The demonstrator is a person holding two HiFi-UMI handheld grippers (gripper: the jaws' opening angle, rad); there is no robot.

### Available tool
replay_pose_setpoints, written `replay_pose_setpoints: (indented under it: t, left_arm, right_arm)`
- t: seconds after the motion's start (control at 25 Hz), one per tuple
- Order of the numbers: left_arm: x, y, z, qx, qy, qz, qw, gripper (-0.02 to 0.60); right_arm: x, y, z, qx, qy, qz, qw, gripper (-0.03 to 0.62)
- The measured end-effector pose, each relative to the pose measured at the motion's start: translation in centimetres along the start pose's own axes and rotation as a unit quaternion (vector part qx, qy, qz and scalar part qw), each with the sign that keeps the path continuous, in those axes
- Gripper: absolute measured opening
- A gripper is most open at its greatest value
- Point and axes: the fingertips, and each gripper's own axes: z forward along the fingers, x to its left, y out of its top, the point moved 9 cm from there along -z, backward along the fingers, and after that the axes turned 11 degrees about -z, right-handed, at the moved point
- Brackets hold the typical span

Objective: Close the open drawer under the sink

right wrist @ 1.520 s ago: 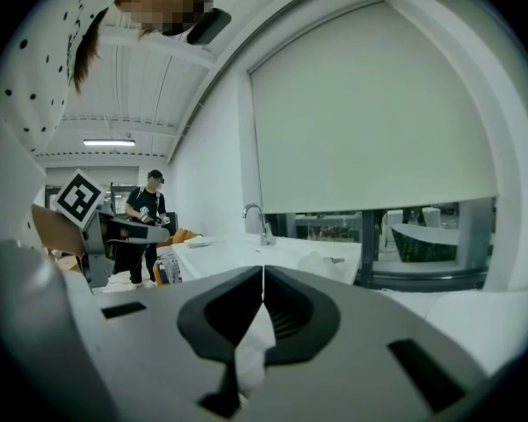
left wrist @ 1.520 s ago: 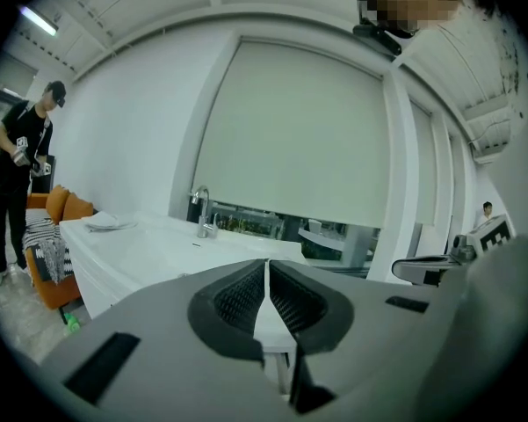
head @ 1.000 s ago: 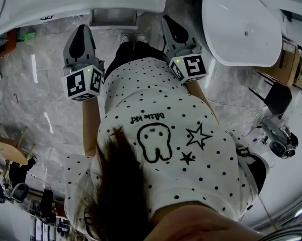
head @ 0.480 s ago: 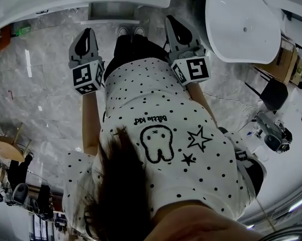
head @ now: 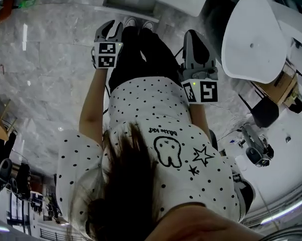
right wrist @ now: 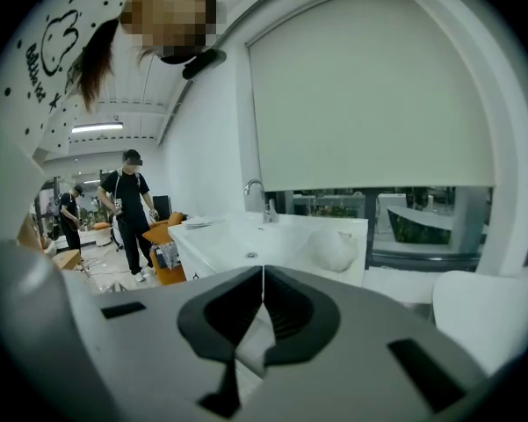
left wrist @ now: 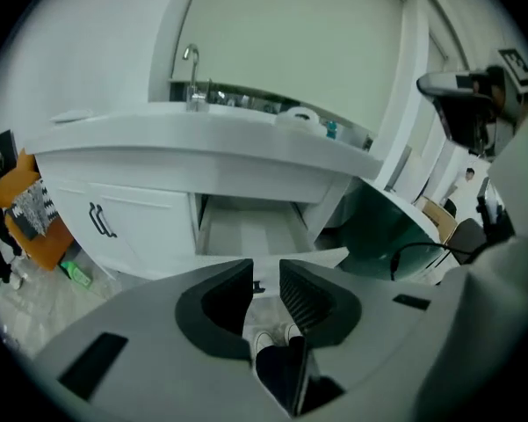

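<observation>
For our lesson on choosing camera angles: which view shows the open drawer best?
The left gripper view: it looks straight into the drawer, pulled out, its inside plain. The head view shows it only small, from above, at the top edge. The right gripper view shows none of it.

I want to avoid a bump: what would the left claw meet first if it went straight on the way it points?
Probably the front panel of the open drawer, near its dark handle; depth is unclear. The left claw has just been opening its jaws, with nothing between them.
</observation>
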Motion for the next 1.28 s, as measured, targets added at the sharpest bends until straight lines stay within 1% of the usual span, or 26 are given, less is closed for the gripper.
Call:
replay_pose_setpoints:
  t: [0.12, 0.2, 0.32, 0.48, 0.64, 0.76, 0.88, 1.04, 1.12, 1.28]
  left_arm:
    - [1.6, -2.8, 3.6, 0.024, -0.001, 0.018, 0.9996, 0.094]
    - [2.2, -4.0, 5.8, 0.035, -0.006, 0.027, 0.9990, 0.100]
    - [3.1, -5.5, 8.5, 0.048, -0.008, 0.022, 0.9986, 0.115]
    - [4.8, -7.2, 11.2, 0.060, -0.008, 0.003, 0.9982, 0.117]
    - [4.7, -8.1, 12.9, 0.072, -0.021, 0.021, 0.9970, 0.134]
    - [4.5, -8.4, 14.2, 0.069, -0.019, 0.020, 0.9972, 0.140]
    - [4.2, -8.5, 15.2, 0.053, -0.006, 0.018, 0.9984, 0.140]
    - [4.1, -8.5, 16.0, 0.034, 0.015, -0.009, 0.9993, 0.140]
    - [4.2, -8.8, 16.1, 0.024, 0.025, -0.017, 0.9992, 0.141]
    - [4.4, -8.9, 16.1, 0.013, 0.028, -0.024, 0.9993, 0.141]
  right_arm:
    - [1.9, -1.0, 1.1, 0.011, 0.002, 0.006, 1.000, 0.015]
    - [2.9, -1.9, 1.5, 0.025, 0.008, 0.007, 1.000, 0.014]
    - [4.1, -3.4, 1.7, 0.047, 0.013, 0.020, 0.999, 0.014]
    - [5.5, -5.7, 2.3, 0.067, 0.012, 0.036, 0.997, 0.014]
    - [5.6, -7.0, 2.0, 0.087, 0.002, 0.051, 0.995, 0.014]
    - [5.4, -8.0, 2.1, 0.101, 0.002, 0.061, 0.993, 0.014]
    - [5.1, -8.9, 2.3, 0.107, 0.003, 0.068, 0.992, 0.015]
    - [5.2, -10.0, 2.6, 0.114, 0.000, 0.080, 0.990, 0.015]
    - [5.6, -10.7, 2.8, 0.119, 0.002, 0.086, 0.989, 0.015]
    - [6.1, -12.1, 3.1, 0.133, 0.010, 0.091, 0.987, 0.015]
